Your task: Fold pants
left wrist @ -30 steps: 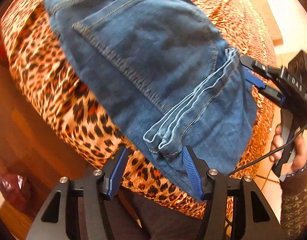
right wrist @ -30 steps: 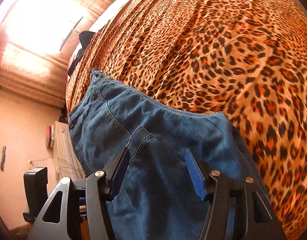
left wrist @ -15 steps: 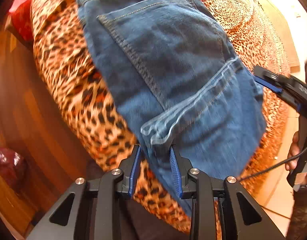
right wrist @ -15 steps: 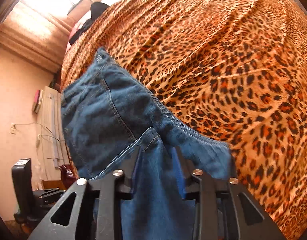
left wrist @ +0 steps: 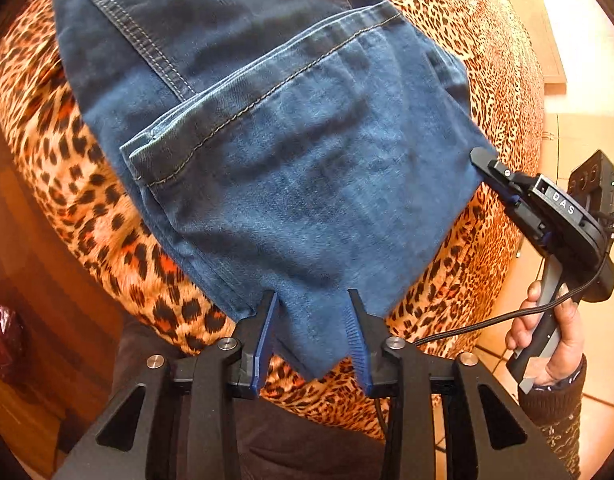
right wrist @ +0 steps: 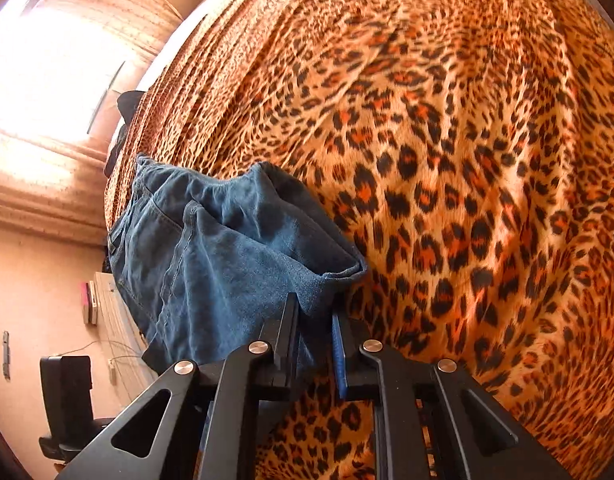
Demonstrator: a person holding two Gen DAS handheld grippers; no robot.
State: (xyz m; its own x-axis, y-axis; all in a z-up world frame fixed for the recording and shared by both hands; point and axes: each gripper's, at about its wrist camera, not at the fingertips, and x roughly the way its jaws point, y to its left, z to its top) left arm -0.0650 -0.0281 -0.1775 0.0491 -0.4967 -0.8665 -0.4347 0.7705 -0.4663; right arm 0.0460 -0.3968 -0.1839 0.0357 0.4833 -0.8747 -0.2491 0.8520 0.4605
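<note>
Blue denim pants [left wrist: 291, 168] lie folded on a leopard-print bedspread [left wrist: 107, 216]. The leg part with its hem lies over the seat and back pocket. My left gripper [left wrist: 311, 312] has blue pads close on either side of the near corner of the denim fold and holds it. In the left wrist view my right gripper [left wrist: 493, 174] is clamped on the right corner of the same fold. In the right wrist view the right gripper [right wrist: 315, 316] is shut on the denim edge [right wrist: 243, 256], which bunches up in front of it.
The bedspread [right wrist: 467, 160] stretches far beyond the pants. Tiled floor [left wrist: 603, 320] lies to the right of the bed. A wooden floor and a dark red bag [left wrist: 3, 344] are at the left. A bright window [right wrist: 39, 72] and a black device [right wrist: 67, 392] show at the left.
Both grippers closed on the near fold of the denim and carried it forward over the seat. The hem moved further up the pants.
</note>
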